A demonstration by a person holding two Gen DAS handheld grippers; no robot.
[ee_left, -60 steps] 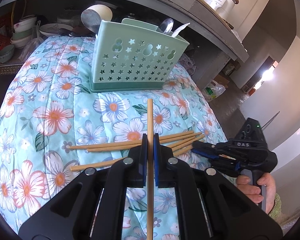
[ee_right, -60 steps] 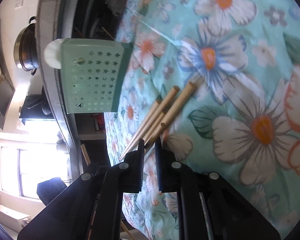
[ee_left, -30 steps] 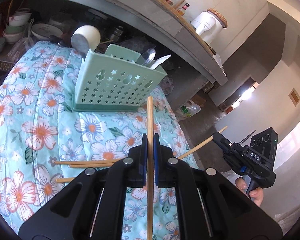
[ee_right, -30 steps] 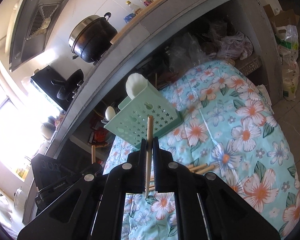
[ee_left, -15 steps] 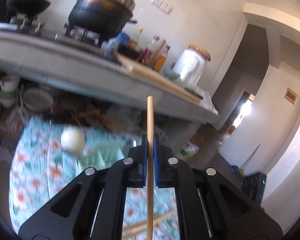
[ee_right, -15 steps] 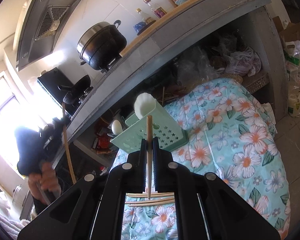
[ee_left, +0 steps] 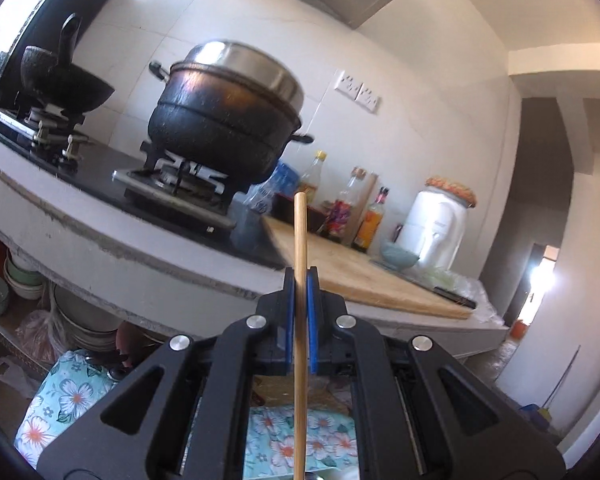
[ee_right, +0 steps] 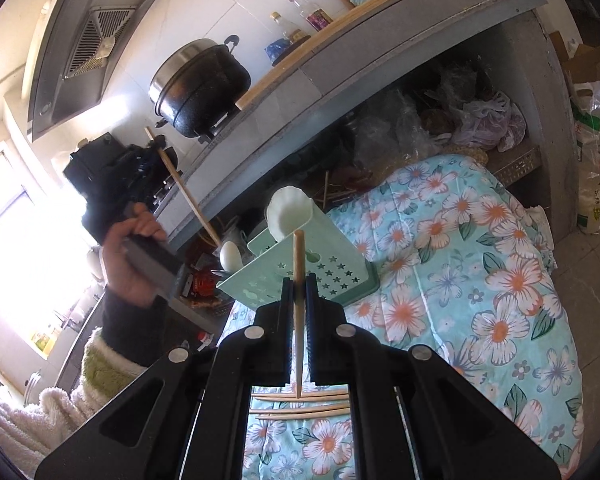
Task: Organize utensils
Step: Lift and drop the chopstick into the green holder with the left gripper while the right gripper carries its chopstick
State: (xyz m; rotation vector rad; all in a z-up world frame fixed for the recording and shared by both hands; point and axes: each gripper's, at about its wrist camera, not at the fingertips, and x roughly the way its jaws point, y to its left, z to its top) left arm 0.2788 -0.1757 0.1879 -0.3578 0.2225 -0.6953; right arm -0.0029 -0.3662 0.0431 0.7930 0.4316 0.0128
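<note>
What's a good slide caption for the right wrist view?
Right gripper clamps a wooden chopstick before the mint-green star-cut utensil caddy; the left gripper lifts another.

Between my right fingers (ee_right: 299, 300) a chopstick (ee_right: 298, 280) stands upright, its top in front of the utensil basket (ee_right: 332, 268). The basket sits on the flowered cloth (ee_right: 480, 280), below the edge of the worktop (ee_right: 340, 60). A ladle (ee_right: 288, 212) and a spoon (ee_right: 230, 254) stand in the basket. Loose chopsticks (ee_right: 300, 404) lie crosswise on the cloth, nearer to me than the basket. To the left, my left hand (ee_right: 128, 252) is raised above the basket, and its chopstick (ee_right: 184, 192) slants down toward the spoon. On the worktop the pot (ee_left: 228, 120) stands on the stove (ee_left: 176, 188), with the wok (ee_left: 66, 84) to its left and bottles (ee_left: 340, 208) and a cutting board (ee_left: 364, 276) to its right.
</note>
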